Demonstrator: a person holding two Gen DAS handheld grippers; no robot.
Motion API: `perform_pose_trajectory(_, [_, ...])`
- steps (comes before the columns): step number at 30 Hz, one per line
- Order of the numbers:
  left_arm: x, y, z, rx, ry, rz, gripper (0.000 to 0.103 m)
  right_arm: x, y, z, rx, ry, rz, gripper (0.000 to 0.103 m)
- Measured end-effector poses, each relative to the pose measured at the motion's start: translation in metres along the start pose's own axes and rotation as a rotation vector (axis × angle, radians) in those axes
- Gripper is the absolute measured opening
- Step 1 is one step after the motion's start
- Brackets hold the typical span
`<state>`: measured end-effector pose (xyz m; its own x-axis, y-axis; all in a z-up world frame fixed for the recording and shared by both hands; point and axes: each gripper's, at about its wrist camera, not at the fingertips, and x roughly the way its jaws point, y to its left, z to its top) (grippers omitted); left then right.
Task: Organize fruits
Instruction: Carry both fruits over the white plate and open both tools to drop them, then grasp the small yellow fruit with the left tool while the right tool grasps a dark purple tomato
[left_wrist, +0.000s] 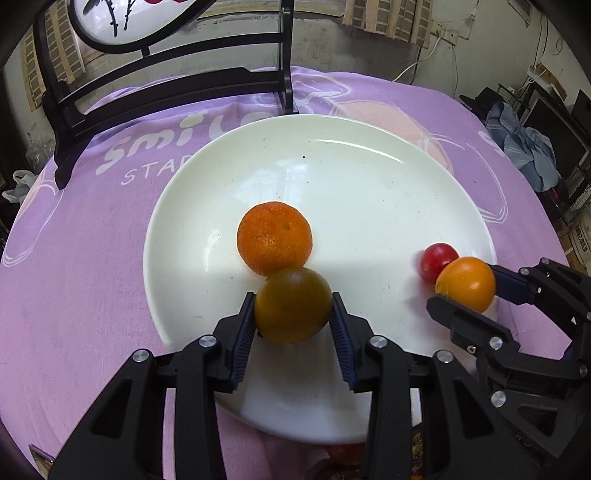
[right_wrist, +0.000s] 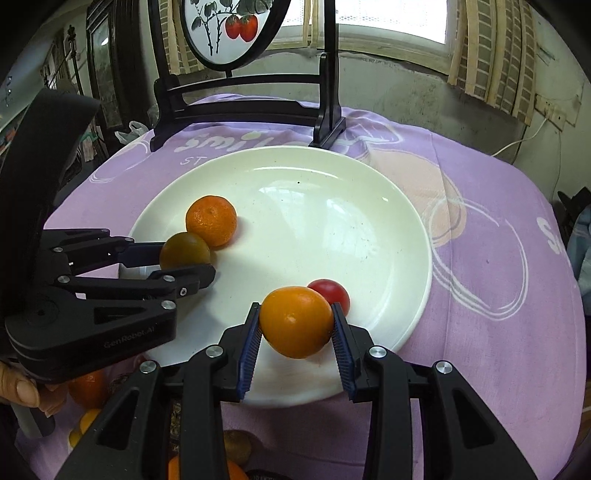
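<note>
A large white plate (left_wrist: 369, 206) (right_wrist: 332, 221) lies on the purple cloth. On it rest a bumpy orange mandarin (left_wrist: 274, 243) (right_wrist: 211, 220) and a small red fruit (left_wrist: 438, 261) (right_wrist: 330, 293). My left gripper (left_wrist: 293, 310) (right_wrist: 184, 260) is shut on a dark greenish-brown fruit (left_wrist: 293, 304) (right_wrist: 184, 251), which touches the mandarin over the plate's near part. My right gripper (right_wrist: 296, 323) (left_wrist: 466, 286) is shut on a smooth orange fruit (right_wrist: 296, 321) (left_wrist: 465, 283), over the plate's near right rim, right against the red fruit.
A black wooden stand (left_wrist: 166, 88) (right_wrist: 240, 103) with a round painted panel rises behind the plate. More fruits (right_wrist: 86, 389) lie near the table's near edge, below the grippers. Clutter and cables are off the table at the right (left_wrist: 524, 144).
</note>
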<state>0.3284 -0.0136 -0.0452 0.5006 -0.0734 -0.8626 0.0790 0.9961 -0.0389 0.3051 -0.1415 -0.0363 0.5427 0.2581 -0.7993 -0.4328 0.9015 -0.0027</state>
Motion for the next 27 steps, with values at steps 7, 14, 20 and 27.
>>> perform_pose_trajectory(7, [-0.021,-0.001,0.011,0.003,-0.065,0.027,0.053,-0.012,0.0,0.006,-0.003,-0.061,-0.035,0.055])
perform_pose_trajectory(14, [-0.067,0.002,-0.004,-0.004,-0.125,0.013,0.055,-0.046,-0.002,-0.003,0.027,-0.09,-0.02,0.056])
perform_pose_trajectory(20, [-0.104,0.002,-0.039,-0.032,-0.147,-0.016,0.057,-0.083,0.009,-0.029,0.028,-0.107,-0.013,0.057])
perform_pose_trajectory(27, [-0.141,0.001,-0.096,-0.047,-0.166,-0.047,0.066,-0.121,0.027,-0.074,0.033,-0.117,-0.016,0.061])
